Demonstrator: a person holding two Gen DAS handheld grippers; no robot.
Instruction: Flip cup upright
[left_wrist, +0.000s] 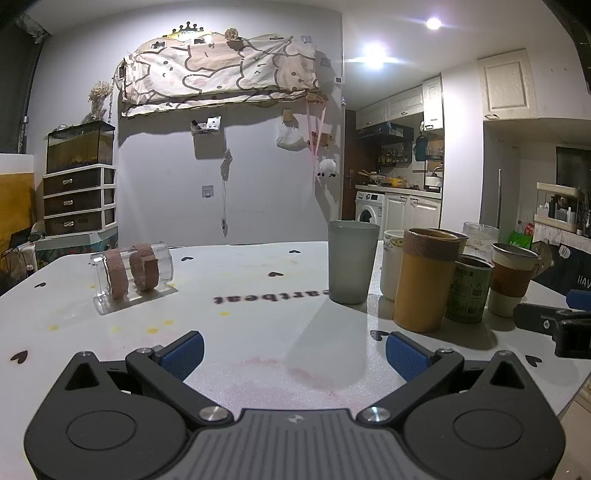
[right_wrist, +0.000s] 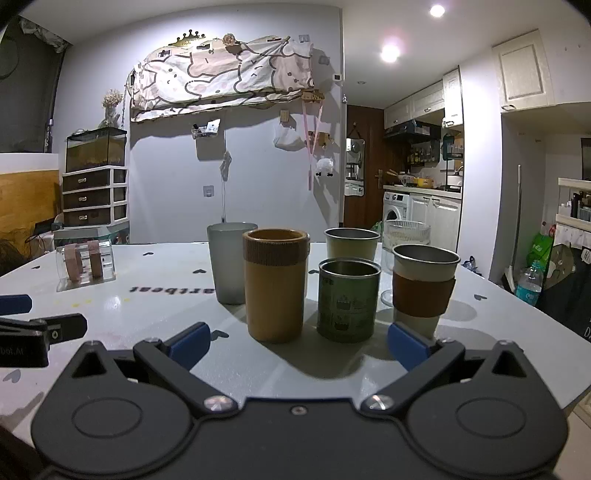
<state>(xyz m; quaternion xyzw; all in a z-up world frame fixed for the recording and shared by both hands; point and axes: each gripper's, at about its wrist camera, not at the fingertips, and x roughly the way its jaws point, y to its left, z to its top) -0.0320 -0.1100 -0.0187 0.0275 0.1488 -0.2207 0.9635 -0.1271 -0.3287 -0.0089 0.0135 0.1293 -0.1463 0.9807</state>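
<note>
**Clear cup lies on its side, both tongs wide and empty**

The left gripper is released: its two blue pads stand far apart and nothing is between them. It hovers low over the white table, level with the surface and pointing forward, with bare table in front of it. The right gripper is also spread wide and holds nothing. It is at about the same low height, just to the right of the left one, and it points at the group of upright cups.

The thing to turn is the clear cup. It lies on its side on the left part of the table, ahead and to the left of the left gripper, well apart from the standing cups. Two brownish bands go around its body. I judge it is hard clear plastic or glass, light and stiff, with a smooth wall that can slip and can roll. The bands look rougher, so the pads should probably close across the body on or between the bands, near the middle.

The left gripper seems the natural one for this, because the cup is on its side of the table.

Near the right gripper stand the yellow cup, the green tin, the grey tumbler and the cup with a brown sleeve, all upright already.
</note>
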